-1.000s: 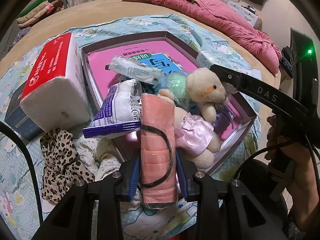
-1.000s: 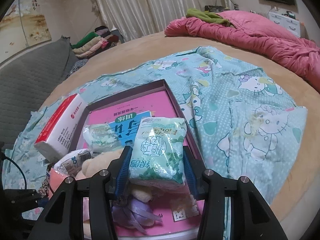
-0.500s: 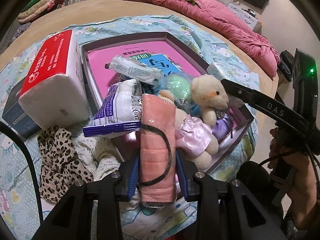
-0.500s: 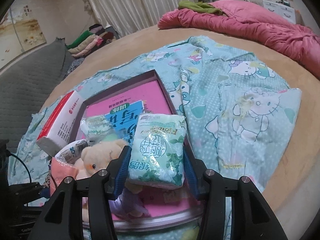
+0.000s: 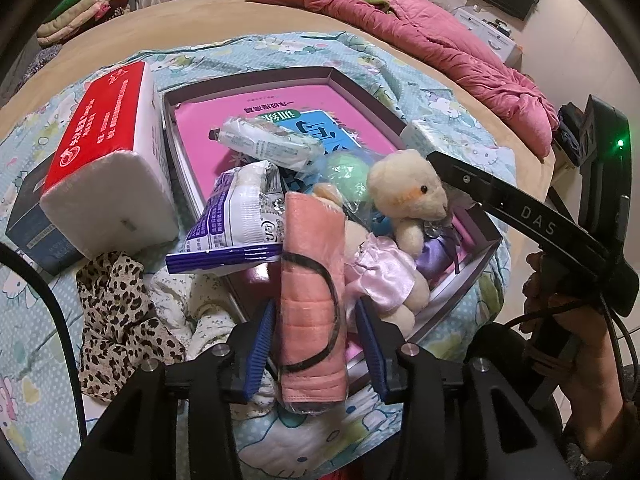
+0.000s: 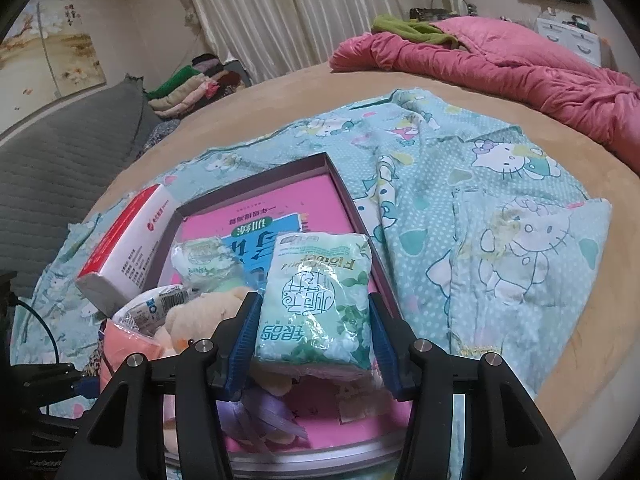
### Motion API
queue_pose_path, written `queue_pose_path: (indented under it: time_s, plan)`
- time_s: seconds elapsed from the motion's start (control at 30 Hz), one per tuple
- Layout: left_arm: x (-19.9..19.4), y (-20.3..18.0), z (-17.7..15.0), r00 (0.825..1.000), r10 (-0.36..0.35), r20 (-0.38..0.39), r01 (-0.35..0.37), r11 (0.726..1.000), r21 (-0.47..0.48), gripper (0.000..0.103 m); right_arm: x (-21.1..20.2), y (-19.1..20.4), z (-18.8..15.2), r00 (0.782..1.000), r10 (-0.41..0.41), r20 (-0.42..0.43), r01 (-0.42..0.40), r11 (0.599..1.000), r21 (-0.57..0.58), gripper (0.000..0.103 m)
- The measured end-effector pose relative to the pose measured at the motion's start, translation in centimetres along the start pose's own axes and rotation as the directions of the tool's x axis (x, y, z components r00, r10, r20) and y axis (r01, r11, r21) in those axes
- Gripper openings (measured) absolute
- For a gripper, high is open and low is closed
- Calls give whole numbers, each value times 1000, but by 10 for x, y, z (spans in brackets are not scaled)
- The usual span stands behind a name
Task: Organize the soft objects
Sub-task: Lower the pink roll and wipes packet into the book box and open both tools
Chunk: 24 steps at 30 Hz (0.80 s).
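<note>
Letting go on the left: my left tongs [image 5: 316, 344] are opening around the pink roll [image 5: 312, 300], and gaps now show between the blue pads and the roll on both sides. The roll lies lengthwise along the tongs, its far end propped on the near rim of the box [image 5: 456, 300] against the teddy [image 5: 404, 216], its near end hanging out toward me over the bed. So the roll straddles the rim rather than sitting inside, and I judge it needs a push forward to settle in. My right tongs [image 6: 312, 344] are clenched on the tissue pack [image 6: 316, 288], both pads touching its sides, its long axis also running away from me, held above the box's near right corner. The box lies straight ahead and below the pack, so the right hand is the nearer one to the free pink floor. I cannot see what the roll's underside rests on, nor the pack's bottom edge; the box's near rim is cut off by my own tongs in both views.
</note>
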<state>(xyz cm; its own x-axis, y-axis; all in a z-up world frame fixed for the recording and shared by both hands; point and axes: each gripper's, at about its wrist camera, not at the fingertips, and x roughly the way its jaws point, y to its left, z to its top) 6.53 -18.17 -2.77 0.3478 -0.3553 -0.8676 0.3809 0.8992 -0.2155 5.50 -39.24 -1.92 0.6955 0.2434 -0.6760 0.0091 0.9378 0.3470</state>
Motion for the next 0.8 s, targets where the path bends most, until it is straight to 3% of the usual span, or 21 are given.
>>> queue_pose_path:
  time_s: [0.4,0.8]
  plan:
    - [-4,-3,0,1000,2,12,-3,1000,10,50,-2,0,1,1000,2,12,-2,1000,8,60]
    - [-11,1,1,999,13,31,-13,1000,-2,66,-6,0,1,999,-9,32,8,1000,5,63]
